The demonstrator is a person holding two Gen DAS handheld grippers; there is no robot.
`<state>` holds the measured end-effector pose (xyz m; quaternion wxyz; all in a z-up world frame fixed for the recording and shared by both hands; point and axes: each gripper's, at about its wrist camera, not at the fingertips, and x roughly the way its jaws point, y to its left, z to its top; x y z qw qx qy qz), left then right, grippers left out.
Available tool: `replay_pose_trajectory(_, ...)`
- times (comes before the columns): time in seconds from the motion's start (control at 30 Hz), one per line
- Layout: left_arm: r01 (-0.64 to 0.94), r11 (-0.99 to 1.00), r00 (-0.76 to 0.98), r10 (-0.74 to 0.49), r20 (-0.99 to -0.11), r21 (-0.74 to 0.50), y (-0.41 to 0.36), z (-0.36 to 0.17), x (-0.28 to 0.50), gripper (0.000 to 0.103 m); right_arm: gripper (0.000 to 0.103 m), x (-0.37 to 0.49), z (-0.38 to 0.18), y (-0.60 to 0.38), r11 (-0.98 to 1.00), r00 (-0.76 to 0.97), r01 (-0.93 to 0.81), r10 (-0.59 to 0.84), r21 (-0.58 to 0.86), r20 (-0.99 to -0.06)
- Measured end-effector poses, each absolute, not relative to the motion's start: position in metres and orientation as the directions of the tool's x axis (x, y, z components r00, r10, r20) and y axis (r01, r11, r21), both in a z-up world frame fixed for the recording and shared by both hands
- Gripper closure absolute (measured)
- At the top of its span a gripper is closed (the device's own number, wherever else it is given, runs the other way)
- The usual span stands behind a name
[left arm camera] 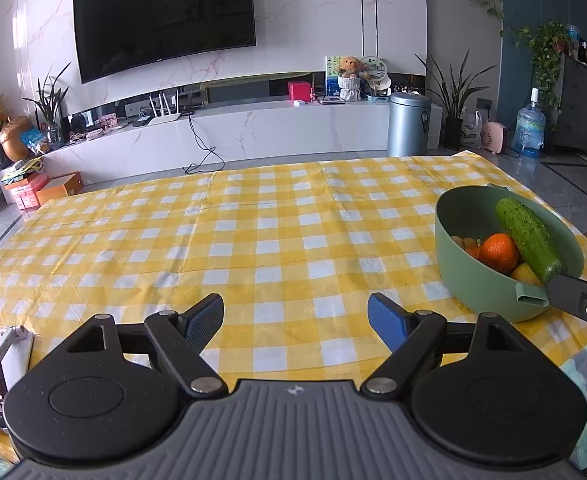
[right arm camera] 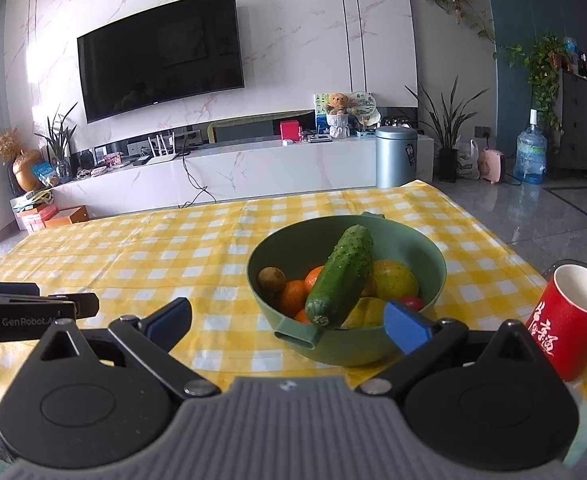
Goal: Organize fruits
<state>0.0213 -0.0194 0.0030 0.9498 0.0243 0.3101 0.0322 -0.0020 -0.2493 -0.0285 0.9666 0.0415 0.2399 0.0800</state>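
Your green plastic bowl (right arm camera: 345,344) stands on the yellow checked tablecloth (right arm camera: 173,248) toward the table's right edge. In it, the long green cucumber (right arm camera: 341,276) leans across the round orange tangerines (right arm camera: 293,296) and the yellow fruit (right arm camera: 395,280). To your right of the bowl, by the near right corner, stands the red ceramic mug (right arm camera: 569,320).

A home living room: wall-mounted television (right arm camera: 161,54) above marble console (right arm camera: 229,168)

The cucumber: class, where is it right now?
The cucumber lies tilted in the green bowl, resting on the oranges, just ahead of the open right gripper.
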Motion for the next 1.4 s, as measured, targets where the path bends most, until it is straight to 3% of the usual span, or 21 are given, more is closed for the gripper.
replay_pose_trajectory(1.4,-0.051,0.997,0.809,0.076,-0.583,0.060,-0.0172,0.0044,0.0206,0.007,0.004,-0.0006,-0.0290,-0.2507,0.984,0.872,-0.128,0.172,0.124,-0.459)
